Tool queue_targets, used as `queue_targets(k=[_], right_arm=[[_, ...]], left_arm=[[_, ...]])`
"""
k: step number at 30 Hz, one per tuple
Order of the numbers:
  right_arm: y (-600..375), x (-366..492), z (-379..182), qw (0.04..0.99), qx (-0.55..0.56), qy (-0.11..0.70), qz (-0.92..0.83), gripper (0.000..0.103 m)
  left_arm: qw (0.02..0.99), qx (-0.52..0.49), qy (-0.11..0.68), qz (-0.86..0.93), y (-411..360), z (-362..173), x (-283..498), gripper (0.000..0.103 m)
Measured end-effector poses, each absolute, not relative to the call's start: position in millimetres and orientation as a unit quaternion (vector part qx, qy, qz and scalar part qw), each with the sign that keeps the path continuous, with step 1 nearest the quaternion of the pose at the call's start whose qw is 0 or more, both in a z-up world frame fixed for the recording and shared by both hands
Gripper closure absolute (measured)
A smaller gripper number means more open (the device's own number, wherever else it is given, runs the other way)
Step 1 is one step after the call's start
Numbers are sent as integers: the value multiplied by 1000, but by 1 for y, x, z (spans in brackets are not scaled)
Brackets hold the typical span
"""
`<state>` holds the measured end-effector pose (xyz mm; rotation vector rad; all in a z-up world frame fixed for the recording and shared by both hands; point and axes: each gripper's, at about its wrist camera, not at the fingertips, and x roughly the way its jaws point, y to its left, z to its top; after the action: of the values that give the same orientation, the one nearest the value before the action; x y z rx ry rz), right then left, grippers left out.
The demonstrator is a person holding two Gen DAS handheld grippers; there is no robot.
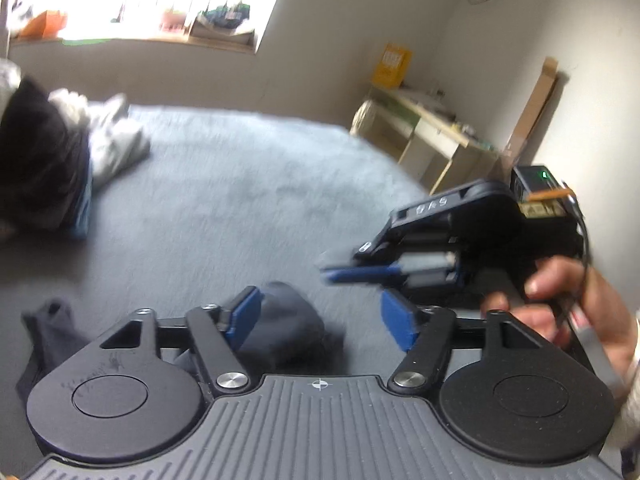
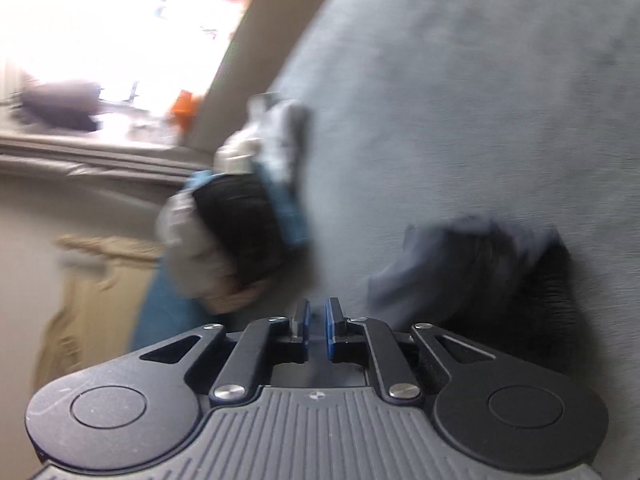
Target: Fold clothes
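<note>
A crumpled dark grey garment (image 1: 284,332) lies on the grey bed cover (image 1: 240,200), right in front of my left gripper (image 1: 322,320). That gripper is open, its left blue pad over the cloth and nothing clamped. A second dark cloth (image 1: 48,328) lies off to its left. My right gripper (image 1: 340,268) hovers blurred at the right, held by a hand (image 1: 560,300). In the right wrist view the right gripper (image 2: 318,320) is shut with nothing between its pads, and the dark garment (image 2: 460,264) lies ahead to the right.
A pile of black, light grey and blue clothes (image 1: 44,160) (image 2: 240,220) sits at the bed's left edge. Beyond the bed are a wooden desk (image 1: 432,128), a yellow bag (image 1: 390,65), a cardboard sheet (image 1: 536,108) and a cluttered window sill (image 1: 140,40).
</note>
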<state>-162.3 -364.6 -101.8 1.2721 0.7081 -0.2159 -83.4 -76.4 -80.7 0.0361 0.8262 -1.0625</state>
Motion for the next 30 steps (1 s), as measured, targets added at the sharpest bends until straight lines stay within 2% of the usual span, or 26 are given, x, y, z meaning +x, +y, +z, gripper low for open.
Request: queue_targets(k=[7,11,23,30], right_arm=[[-374,-189,-105,773,540,294,-155,76],[-378,-208,-96,782,532,282,-161,72],[-314,-254,-142,753,485,438,-83,71],[-279,-238,-164,793,420,438,-55,71]], left_arm=[[750,33,472,-462,-25,-119,-82,34],[752,46,469,-461,-30,-122,-93,34],[757,95,457,-457,-50,-125,-123,35],[758,137,458,-443,-57,-124,-133,35]])
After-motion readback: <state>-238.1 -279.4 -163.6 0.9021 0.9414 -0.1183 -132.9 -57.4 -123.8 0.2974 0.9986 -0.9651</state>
